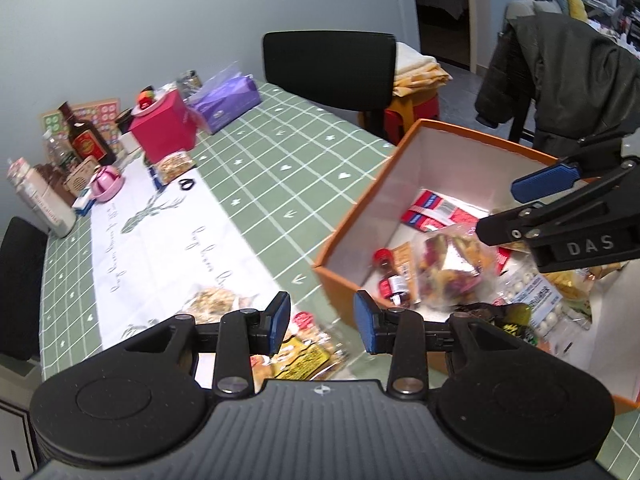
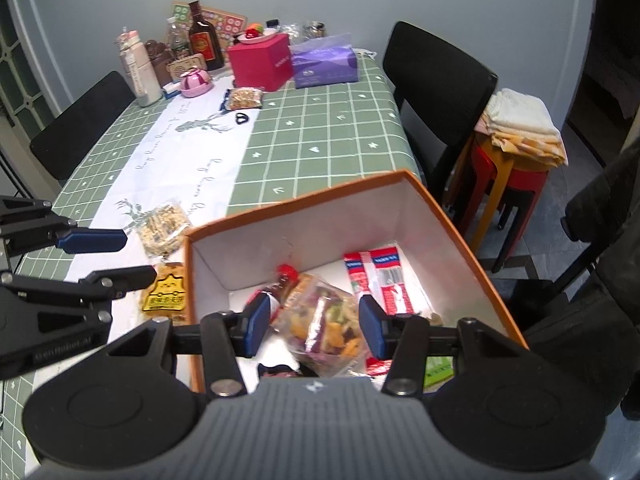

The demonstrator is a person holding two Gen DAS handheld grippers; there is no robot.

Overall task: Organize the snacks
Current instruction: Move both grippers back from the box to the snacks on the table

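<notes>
The right gripper hangs above the orange box, jaws parted and empty over a clear bag of mixed snacks. Beside it in the box lie a red-capped bottle and red packets. The left gripper, jaws likewise apart and empty, hangs above a yellow snack packet on the surface just outside the box.

Snack packets (jumbled) in orange box

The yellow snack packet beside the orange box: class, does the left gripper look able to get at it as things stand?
Probably yes. The yellow snack packet lies flat on the table outside the orange box, with nothing on top, and the left gripper hangs over it, jaws apart and empty.
</notes>
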